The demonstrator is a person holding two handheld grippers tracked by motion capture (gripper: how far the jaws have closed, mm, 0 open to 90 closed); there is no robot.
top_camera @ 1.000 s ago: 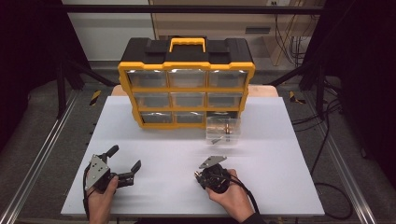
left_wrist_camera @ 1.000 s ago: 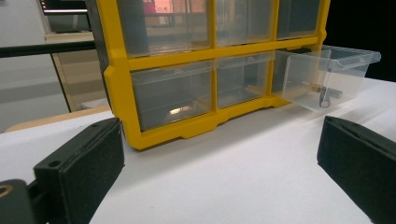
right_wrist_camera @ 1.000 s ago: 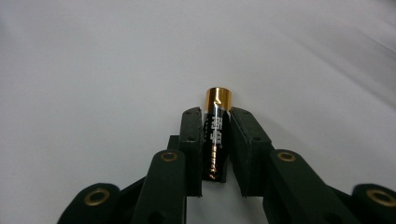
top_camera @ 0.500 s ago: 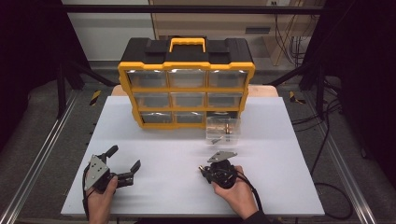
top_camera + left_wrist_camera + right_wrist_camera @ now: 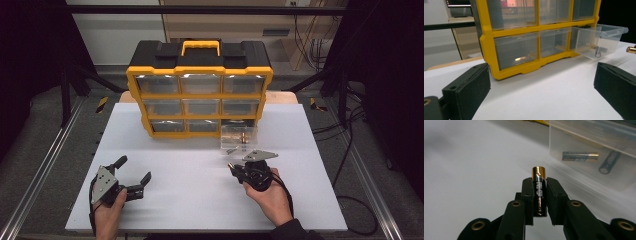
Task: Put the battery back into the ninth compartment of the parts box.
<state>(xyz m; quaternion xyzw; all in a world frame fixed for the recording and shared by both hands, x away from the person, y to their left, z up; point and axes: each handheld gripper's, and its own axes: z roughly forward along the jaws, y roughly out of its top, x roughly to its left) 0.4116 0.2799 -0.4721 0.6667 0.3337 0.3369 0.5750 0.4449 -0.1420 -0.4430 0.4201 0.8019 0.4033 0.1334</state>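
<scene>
A yellow and black drawer organizer [image 5: 199, 95] stands at the back of the white table [image 5: 200, 185]. Its bottom right clear drawer [image 5: 239, 138] is pulled out, with two batteries [image 5: 580, 156] lying in it. My right gripper [image 5: 539, 181] is shut on a black and gold battery [image 5: 539, 188], just in front of that drawer. In the high view the right gripper [image 5: 234, 169] sits low over the table, below the drawer. My left gripper [image 5: 133, 170] rests open near the front left, nothing between its jaws. Seen from the left gripper, the organizer [image 5: 531, 32] and the drawer [image 5: 599, 41] lie ahead.
Dark metal frame rails [image 5: 40, 170] run along both sides of the table. Cables [image 5: 350, 150] trail on the floor at the right. Bare white surface lies between the two grippers.
The right hand has moved forward and slightly right, bringing its gripper with the battery closer to the open drawer. The left gripper has stayed put.
</scene>
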